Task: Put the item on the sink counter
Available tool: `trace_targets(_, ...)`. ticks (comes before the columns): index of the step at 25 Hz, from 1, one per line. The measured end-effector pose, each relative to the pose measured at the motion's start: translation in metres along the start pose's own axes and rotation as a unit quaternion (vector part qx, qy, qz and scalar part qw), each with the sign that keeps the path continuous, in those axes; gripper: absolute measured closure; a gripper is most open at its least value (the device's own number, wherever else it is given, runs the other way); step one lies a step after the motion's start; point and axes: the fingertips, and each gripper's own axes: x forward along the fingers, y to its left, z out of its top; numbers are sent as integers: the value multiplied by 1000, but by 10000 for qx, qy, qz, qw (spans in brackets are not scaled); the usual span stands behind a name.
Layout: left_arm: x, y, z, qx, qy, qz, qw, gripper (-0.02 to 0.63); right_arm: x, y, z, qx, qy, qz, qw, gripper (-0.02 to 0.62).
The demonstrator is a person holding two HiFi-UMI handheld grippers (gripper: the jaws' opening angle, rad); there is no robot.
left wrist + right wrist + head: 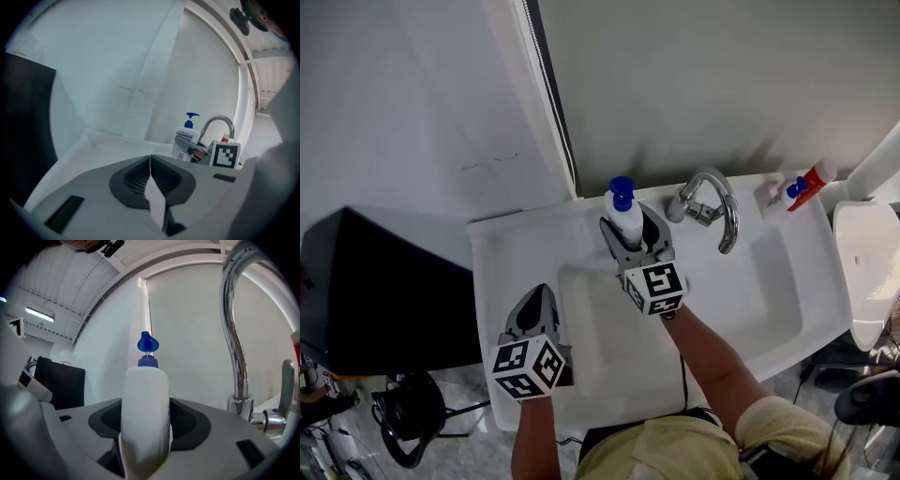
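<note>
A white pump bottle point(624, 217) with a blue pump head stands upright at the back of the white sink counter point(511, 246), just left of the faucet. My right gripper point(630, 235) is shut on the pump bottle point(146, 413), its jaws pressed against both sides of the body. The left gripper view shows the same pump bottle point(185, 140) beside the right gripper's marker cube. My left gripper point(533, 310) hovers over the sink's front left edge, shut with nothing between its jaws point(150, 173).
A chrome faucet point(713, 204) curves over the basin point(741, 291). A small bottle and a red-and-blue spray bottle point(804, 187) stand at the counter's back right. A white toilet point(866, 267) is at right, a black bin point(384, 291) at left.
</note>
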Motion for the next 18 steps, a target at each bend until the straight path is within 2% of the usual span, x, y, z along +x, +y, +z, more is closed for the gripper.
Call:
trace_targets(6,6,5,-1,9,17,26,10000,568,4,-6,-7,-93,-176,-175,9996,316)
trace_targets(18,16,7,-2,-9,92,-9,10000,568,7,-4,-10,-346,-311,-114,9988,316)
